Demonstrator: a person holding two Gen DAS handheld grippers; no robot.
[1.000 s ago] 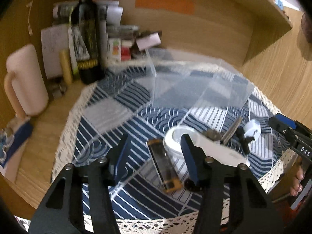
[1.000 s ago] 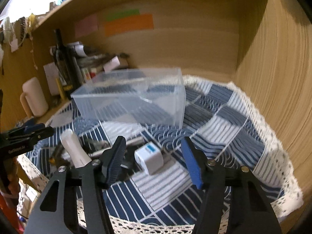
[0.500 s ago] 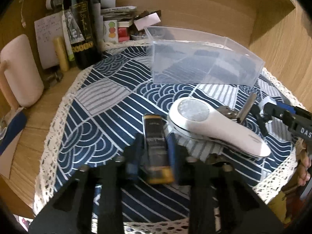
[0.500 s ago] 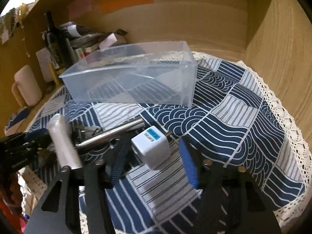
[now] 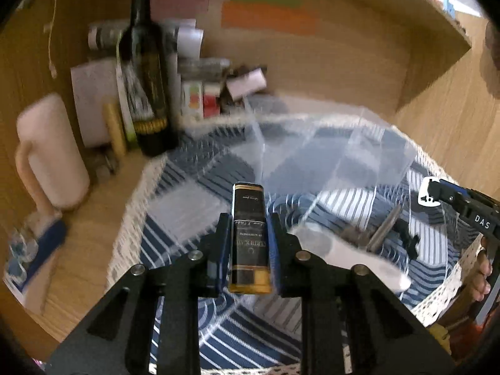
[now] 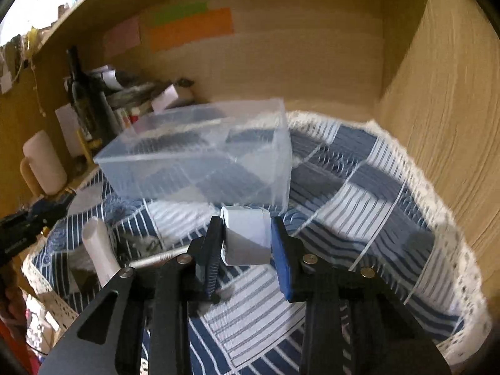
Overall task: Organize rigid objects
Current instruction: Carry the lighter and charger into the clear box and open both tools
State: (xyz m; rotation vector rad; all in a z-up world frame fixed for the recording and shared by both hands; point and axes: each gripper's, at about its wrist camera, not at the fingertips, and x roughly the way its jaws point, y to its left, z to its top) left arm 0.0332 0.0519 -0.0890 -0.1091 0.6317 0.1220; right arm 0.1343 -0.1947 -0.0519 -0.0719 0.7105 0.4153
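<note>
Black-and-gold slim box (image 5: 250,234) clamped lengthwise in left gripper (image 5: 248,243), lifted off blue patterned cloth (image 5: 193,206), near clear plastic bin (image 5: 328,150). White charger cube (image 6: 247,236) pinched in right gripper (image 6: 247,243), just before bin (image 6: 203,153). White handheld device (image 5: 350,256), blurred, probably lying on cloth.

Left claw (image 5: 249,243) clamped — right claw (image 6: 247,243) too.
</note>
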